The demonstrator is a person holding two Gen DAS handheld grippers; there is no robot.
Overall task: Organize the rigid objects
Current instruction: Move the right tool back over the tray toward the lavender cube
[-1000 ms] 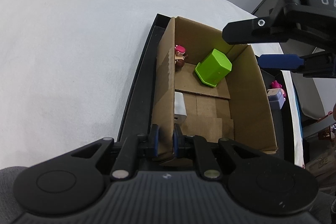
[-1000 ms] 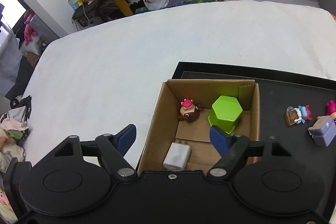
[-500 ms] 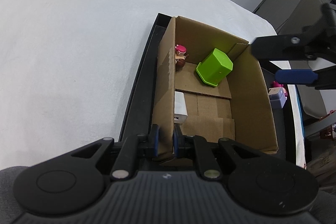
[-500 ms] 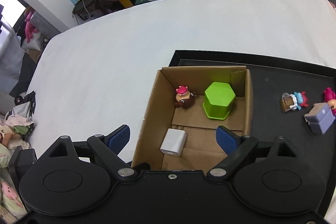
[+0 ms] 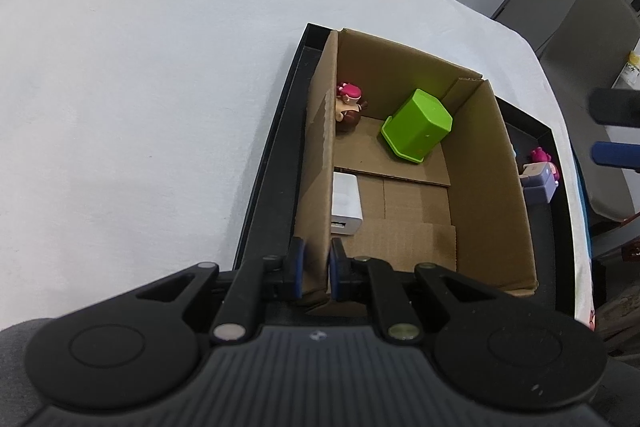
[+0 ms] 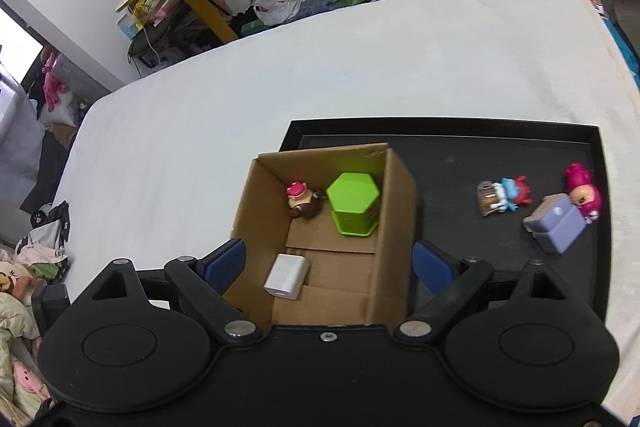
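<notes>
Clearly, the cardboard box [image 5: 404,187] wall is pinched by the left claw [image 5: 316,269]; the right claw [image 6: 328,263] is held wide open above it.

Both wrist cams steeply downward, close over cardboard box [image 5: 484,163] [image 6: 394,219]; shared: box interior, black tray [image 5: 554,227] [image 6: 440,147].
</notes>
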